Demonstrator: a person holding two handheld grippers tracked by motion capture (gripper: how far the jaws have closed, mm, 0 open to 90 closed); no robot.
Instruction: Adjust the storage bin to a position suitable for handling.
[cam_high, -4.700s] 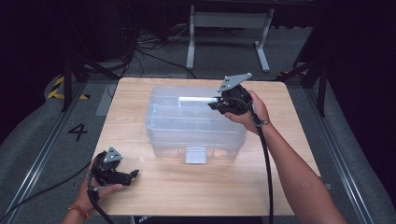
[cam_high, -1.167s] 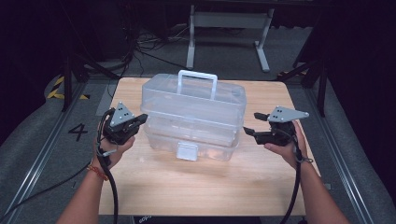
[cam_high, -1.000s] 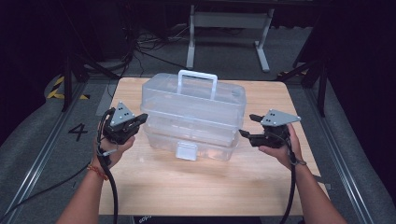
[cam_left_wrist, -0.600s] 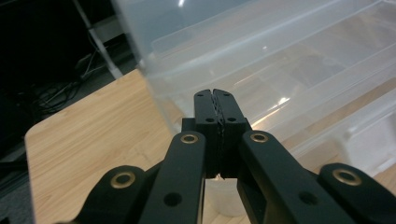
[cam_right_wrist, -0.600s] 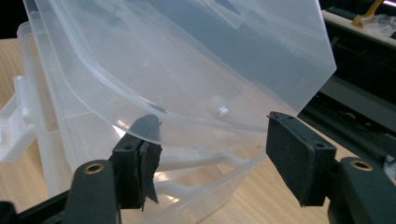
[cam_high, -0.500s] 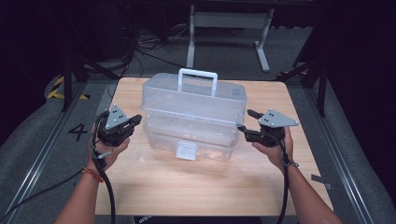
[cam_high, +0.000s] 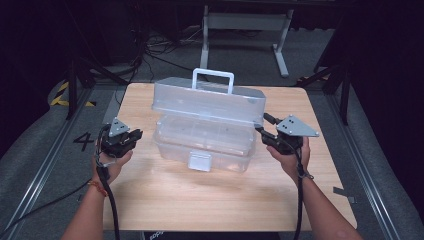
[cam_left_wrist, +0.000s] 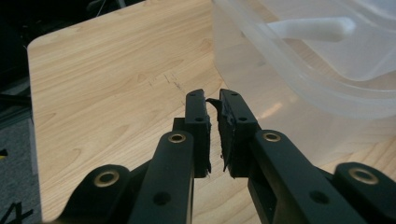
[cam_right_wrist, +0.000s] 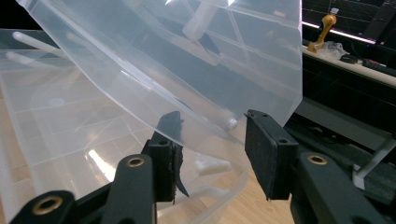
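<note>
A clear plastic box (cam_high: 200, 142) with a white handle (cam_high: 213, 75) and a white front latch (cam_high: 199, 161) stands in the middle of the wooden table (cam_high: 210, 200). Its lid (cam_high: 210, 102) is tilted up at the front, leaving a gap above the base. My right gripper (cam_high: 262, 126) is at the lid's right front corner. In the right gripper view its jaws (cam_right_wrist: 212, 123) stand open on either side of the lid's (cam_right_wrist: 187, 70) corner edge. My left gripper (cam_high: 134, 134) is left of the box, apart from it, shut on nothing (cam_left_wrist: 213, 100).
A white metal stand (cam_high: 245, 22) and cables lie on the dark floor beyond the table. Bare wood lies in front of the box and to its left (cam_left_wrist: 107, 79). A floor mark "4" (cam_high: 82, 141) is left of the table.
The lid went from flat and shut to raised at the front. My right gripper moved in to the lid's right corner. My left gripper drew back toward the near left.
</note>
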